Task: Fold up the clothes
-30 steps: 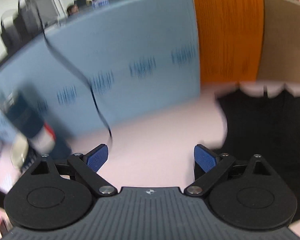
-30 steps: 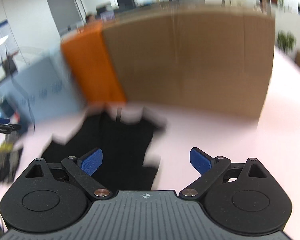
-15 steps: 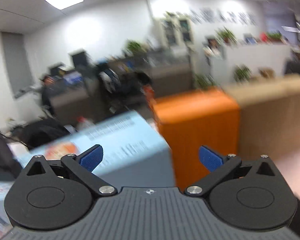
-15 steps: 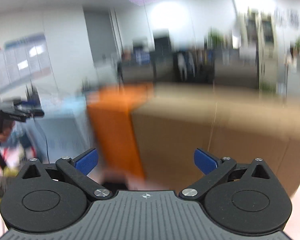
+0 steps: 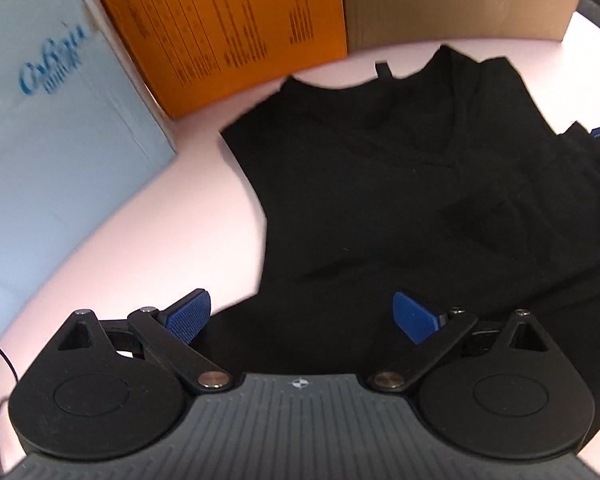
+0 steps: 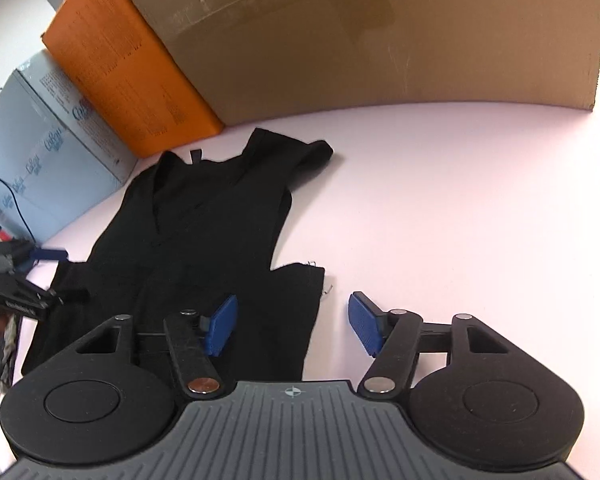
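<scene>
Hovering over the garment's near edges, both of your tools are unloaded. Your right gripper [image 6: 290, 326] has just been narrowing its jaws, yet they stand apart, astride the black vest's [image 6: 220, 224] right edge with nothing pinched. Your left gripper [image 5: 302, 314] is spread wide above the vest's left hem, pads clear of cloth.

The black vest lies roughly flat on the pale pink table [image 6: 440, 200], neck toward the orange box [image 6: 120, 64] and the cardboard box [image 6: 360, 32], with the blue box [image 5: 52, 128] just beside its left side.

Judging from this, closing too high would catch nothing; closing too deep could grab both layers unevenly and drag the vest askew. The small flap [image 6: 304, 280] jutting at the right edge may bunch under the fold.
</scene>
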### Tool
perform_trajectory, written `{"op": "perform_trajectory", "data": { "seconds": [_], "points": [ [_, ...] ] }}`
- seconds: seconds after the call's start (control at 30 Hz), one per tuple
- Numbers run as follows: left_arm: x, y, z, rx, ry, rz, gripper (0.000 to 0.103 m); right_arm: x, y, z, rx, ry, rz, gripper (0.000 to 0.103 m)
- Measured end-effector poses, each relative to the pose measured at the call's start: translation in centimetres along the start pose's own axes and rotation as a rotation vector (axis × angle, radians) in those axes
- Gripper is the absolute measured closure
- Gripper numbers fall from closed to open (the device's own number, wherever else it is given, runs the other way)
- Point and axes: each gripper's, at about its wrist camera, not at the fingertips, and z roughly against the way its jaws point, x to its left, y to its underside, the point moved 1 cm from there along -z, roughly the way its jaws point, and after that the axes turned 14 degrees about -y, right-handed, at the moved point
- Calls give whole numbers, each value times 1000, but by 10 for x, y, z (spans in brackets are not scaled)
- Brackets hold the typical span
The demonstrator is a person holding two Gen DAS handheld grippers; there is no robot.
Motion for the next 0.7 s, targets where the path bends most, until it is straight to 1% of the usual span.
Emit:
{"op": "perform_trajectory", "data": {
  "seconds": [0.03, 0.07, 0.17, 0.2, 0.27, 0.3, 0.33, 0.37, 0.43, 0.47, 0.5, 0.53, 0.57, 0.6, 0.63, 0.67, 0.7],
  "points": [
    [-4, 0, -2, 9, -8, 0, 5, 1, 0, 1, 3, -6, -8, 73],
    [-5, -1, -2, 15, -16, 2, 5, 1, 1, 2, 8, -9, -10, 92],
    [-4, -2, -4, 27, -33, 18, 4, -3, 10, 3, 38, 1, 21, 92],
    [-4, -3, -4, 31, -37, 23, 4, -2, 12, 1, 50, 26, 28, 92],
    [-4, -3, -4, 37, -44, 31, 1, -2, 15, 2, 65, 113, 45, 92],
    [-4, -3, -4, 40, -47, 35, 1, -1, 16, 6, 57, 148, 53, 91],
    [-3, -3, -5, 41, -48, 38, 1, 1, 16, 11, 35, 157, 49, 90],
    [-3, -3, -5, 43, -48, 41, 1, 1, 17, 18, 6, 134, 34, 88],
    [-2, -3, -5, 44, -47, 44, 0, 3, 23, 31, -34, 28, -3, 63],
    [-2, -3, -5, 44, -47, 45, 0, 4, 27, 37, -49, -28, -20, 48],
    [-2, -3, -5, 45, -46, 45, 0, 6, 30, 42, -51, -77, -28, 47],
    [-1, -3, -5, 46, -46, 45, 0, 10, 35, 42, -16, -105, -18, 47],
    [-1, -3, -5, 46, -45, 42, 0, 13, 40, 39, 47, -109, -2, 47],
    [-1, -5, -4, 46, -44, 33, 0, 15, 44, 33, 125, -85, 22, 47],
    [-1, -6, -4, 47, -43, 25, 0, 17, 47, 29, 189, -36, 59, 47],
    [0, -8, -2, 40, -43, 14, 1, 20, 47, 29, 207, 0, 94, 48],
    [2, -11, 0, 16, -43, 5, 1, 21, 42, 33, 183, -9, 106, 47]
  ]
}}
